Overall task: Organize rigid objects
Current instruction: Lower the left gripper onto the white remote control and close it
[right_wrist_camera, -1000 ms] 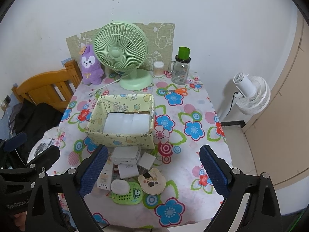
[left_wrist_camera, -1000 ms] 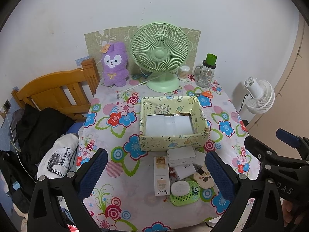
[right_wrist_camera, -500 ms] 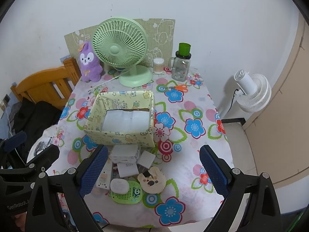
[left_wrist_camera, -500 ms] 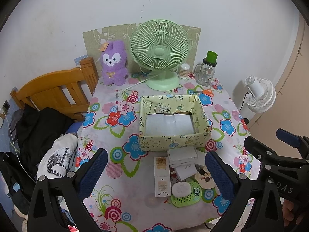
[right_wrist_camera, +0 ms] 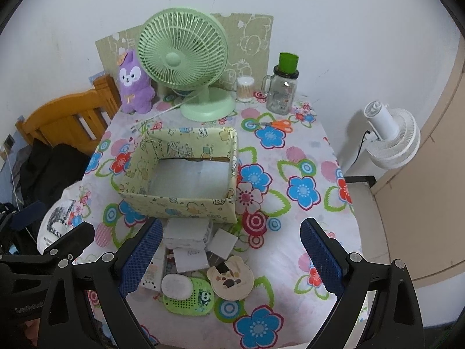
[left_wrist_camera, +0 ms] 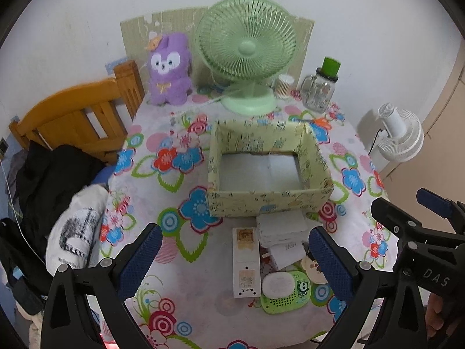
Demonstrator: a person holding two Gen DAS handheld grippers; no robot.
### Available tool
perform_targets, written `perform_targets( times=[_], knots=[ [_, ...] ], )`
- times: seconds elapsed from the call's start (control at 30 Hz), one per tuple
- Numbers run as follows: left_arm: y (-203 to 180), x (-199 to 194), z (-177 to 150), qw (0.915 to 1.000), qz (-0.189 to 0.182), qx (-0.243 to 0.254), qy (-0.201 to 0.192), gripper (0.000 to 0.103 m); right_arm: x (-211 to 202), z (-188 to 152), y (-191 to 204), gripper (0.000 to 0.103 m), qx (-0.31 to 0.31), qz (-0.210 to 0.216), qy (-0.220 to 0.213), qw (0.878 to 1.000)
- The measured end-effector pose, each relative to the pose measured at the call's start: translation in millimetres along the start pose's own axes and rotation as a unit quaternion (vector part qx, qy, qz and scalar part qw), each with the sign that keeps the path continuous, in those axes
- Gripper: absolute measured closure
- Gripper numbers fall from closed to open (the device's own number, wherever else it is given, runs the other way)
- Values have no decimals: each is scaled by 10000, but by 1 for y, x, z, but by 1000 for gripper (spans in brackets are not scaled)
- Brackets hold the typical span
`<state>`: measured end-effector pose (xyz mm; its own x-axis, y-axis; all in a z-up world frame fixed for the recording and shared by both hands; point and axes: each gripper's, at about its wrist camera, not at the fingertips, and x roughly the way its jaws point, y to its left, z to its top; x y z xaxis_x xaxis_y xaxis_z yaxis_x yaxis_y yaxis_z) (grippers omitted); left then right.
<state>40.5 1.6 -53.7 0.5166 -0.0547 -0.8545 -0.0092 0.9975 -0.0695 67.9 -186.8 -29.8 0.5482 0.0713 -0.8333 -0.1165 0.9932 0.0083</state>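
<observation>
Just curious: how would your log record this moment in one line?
left claw: open | right claw: open | box: empty | items: untouched

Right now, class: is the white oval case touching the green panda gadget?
Touching. The right wrist view shows the white oval case lying on the green panda gadget, overlapping its left part.

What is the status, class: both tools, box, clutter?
Left tool open, right tool open, both empty. Pale green patterned box holds nothing visible. Small white and green items piled before it, untouched.
</observation>
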Motion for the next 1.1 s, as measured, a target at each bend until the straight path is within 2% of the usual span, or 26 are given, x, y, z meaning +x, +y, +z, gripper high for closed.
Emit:
perform_targets(
  times=[0.67, 1.1],
  knots=[
    [1, 96, -29, 9965, 26, -76, 836, 4, 82, -24, 0, 6, -111, 253, 440, 9986],
    [0, 141, -50, 9922, 122, -101, 1238, 6, 127, -40, 5, 6, -132, 295, 818, 9961]
  ],
)
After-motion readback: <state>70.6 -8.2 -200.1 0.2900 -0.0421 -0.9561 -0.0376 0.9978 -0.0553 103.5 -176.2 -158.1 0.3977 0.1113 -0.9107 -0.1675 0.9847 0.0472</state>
